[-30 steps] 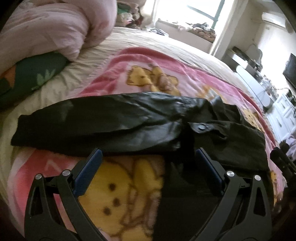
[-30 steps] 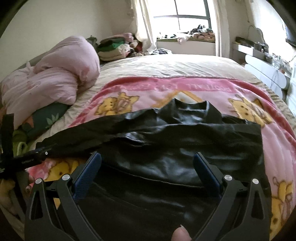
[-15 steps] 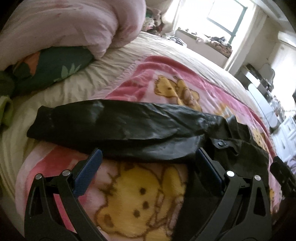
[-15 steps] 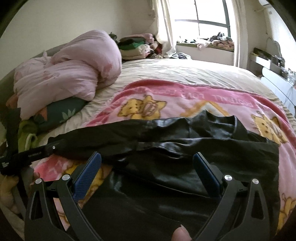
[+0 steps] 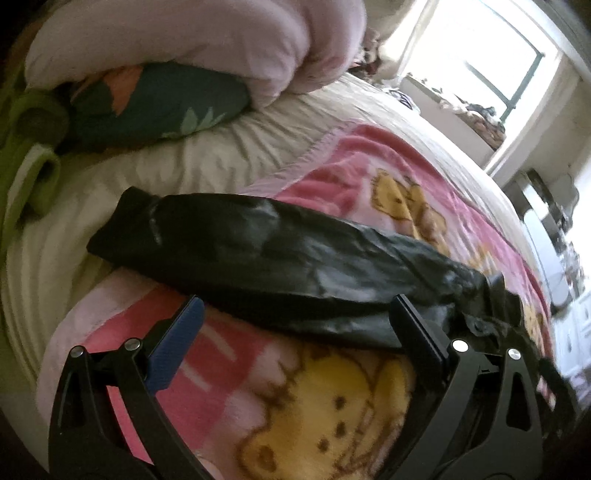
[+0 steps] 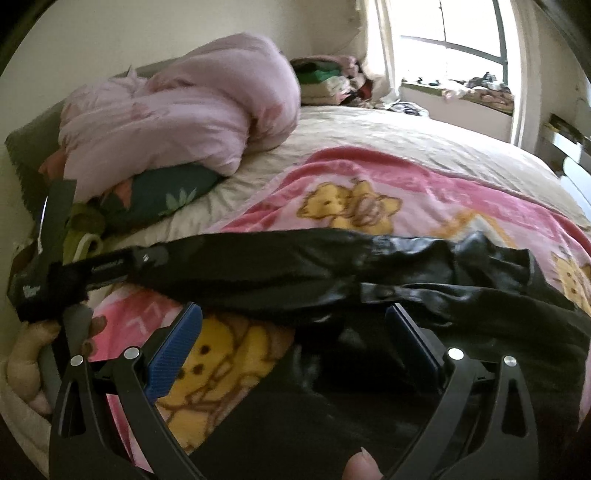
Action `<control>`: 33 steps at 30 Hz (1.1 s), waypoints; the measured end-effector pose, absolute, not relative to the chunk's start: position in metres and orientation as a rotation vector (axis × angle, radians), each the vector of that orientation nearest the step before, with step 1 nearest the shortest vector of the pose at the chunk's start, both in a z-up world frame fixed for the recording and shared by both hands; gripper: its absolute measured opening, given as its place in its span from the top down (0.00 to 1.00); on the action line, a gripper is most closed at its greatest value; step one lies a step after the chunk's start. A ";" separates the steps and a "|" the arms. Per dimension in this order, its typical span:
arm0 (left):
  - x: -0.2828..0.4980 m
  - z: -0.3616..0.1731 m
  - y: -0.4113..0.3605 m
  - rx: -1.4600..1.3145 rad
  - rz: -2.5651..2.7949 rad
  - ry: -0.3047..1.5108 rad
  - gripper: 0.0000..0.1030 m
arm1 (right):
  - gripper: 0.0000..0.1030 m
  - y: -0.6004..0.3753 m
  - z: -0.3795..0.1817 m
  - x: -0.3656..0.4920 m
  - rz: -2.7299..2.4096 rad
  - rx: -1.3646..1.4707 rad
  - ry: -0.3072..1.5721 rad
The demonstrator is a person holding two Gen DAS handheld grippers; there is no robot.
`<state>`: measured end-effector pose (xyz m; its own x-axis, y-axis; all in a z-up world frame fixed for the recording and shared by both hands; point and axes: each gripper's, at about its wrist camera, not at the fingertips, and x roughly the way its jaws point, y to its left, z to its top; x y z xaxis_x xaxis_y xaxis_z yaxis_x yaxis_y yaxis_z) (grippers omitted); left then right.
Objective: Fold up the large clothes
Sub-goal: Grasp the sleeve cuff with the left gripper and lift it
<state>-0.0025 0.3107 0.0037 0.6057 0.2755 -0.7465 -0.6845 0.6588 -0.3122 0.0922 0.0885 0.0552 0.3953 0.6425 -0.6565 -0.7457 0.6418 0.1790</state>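
We have a black jacket spread on the pink cartoon blanket, its sleeve stretched out toward nine o'clock onto the cream bedsheet. It looks like glossy faux leather: we judge it fairly heavy, limp and somewhat slick, holding creases poorly. Our left gripper and right gripper both hang wide open, holding nothing. We would pinch the sleeve at its cuff, taking both layers.

jacket flat on blanket, sleeve stretched left onto sheet; duvet on pillow behind-left; window beyond bed's far edge
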 end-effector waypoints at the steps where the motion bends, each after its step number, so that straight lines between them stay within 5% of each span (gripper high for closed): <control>1: -0.003 0.001 0.316 -0.645 0.614 0.724 0.09 | 0.04 0.094 0.054 0.091 0.895 -0.158 0.764; 22: -0.021 -0.066 0.404 -1.021 0.750 0.676 0.10 | 0.04 0.113 0.048 0.088 0.918 -0.130 0.795; 27: -0.010 -0.061 0.410 -0.930 0.756 0.680 0.75 | 0.04 0.094 0.047 0.093 0.884 -0.100 0.799; 30: -0.009 -0.055 0.410 -0.922 0.728 0.659 0.90 | 0.04 0.083 0.046 0.097 0.859 -0.084 0.799; 33: -0.010 -0.035 0.402 -0.909 0.673 0.582 0.94 | 0.04 0.070 0.044 0.101 0.830 -0.057 0.804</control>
